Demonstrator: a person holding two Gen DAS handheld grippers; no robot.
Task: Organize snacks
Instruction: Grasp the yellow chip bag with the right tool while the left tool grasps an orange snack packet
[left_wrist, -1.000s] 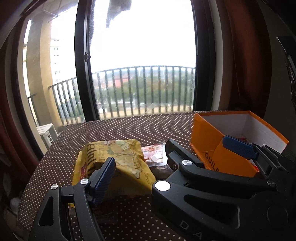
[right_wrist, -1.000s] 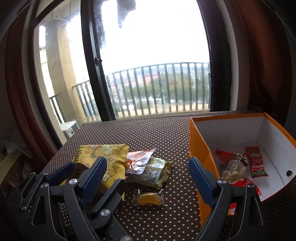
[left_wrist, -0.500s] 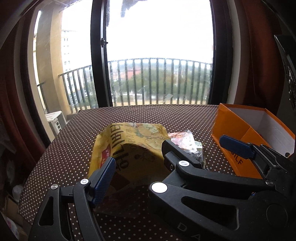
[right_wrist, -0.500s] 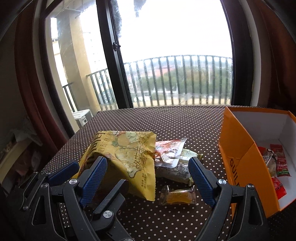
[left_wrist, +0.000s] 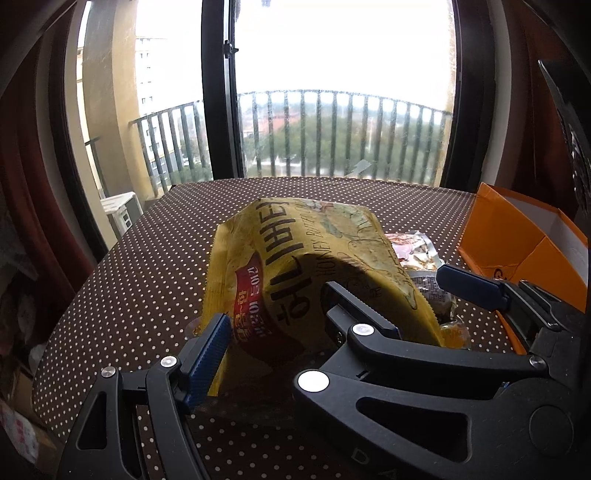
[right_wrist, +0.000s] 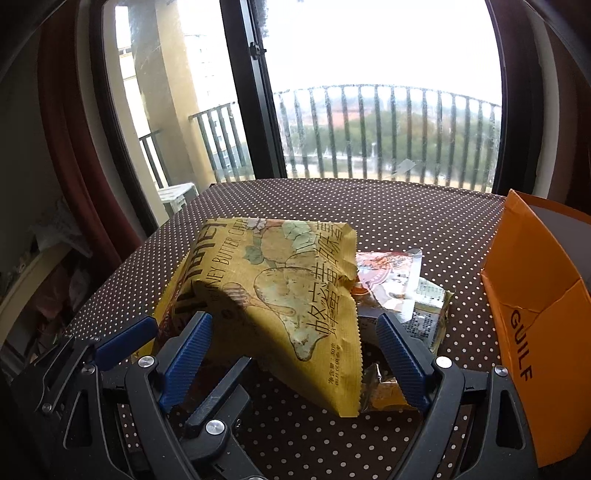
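Note:
A yellow honey-butter chip bag (right_wrist: 280, 288) lies tilted on the dotted tablecloth, resting partly on smaller snacks. My right gripper (right_wrist: 295, 332) is open and straddles the bag's near end, a blue pad on each side, neither pressing. My left gripper (left_wrist: 295, 332) is open too. Its left pad (left_wrist: 207, 354) sits close by the bag's near-left edge (left_wrist: 295, 266). Its right finger is hidden behind the right gripper (left_wrist: 388, 282), which crosses in front. The orange box (right_wrist: 524, 295) stands open at the right.
Beside the bag lie a silver-red packet (right_wrist: 388, 273), a green-white packet (right_wrist: 428, 314) and a small yellow candy (right_wrist: 384, 391). The brown dotted table (right_wrist: 369, 206) runs back to a balcony window. Curtains and clutter sit off the table's left edge.
Both grippers came forward and down onto the chip bag, which now fills the space between the fingers. The orange box slid to the right edge of both views. Jaw widths look unchanged.

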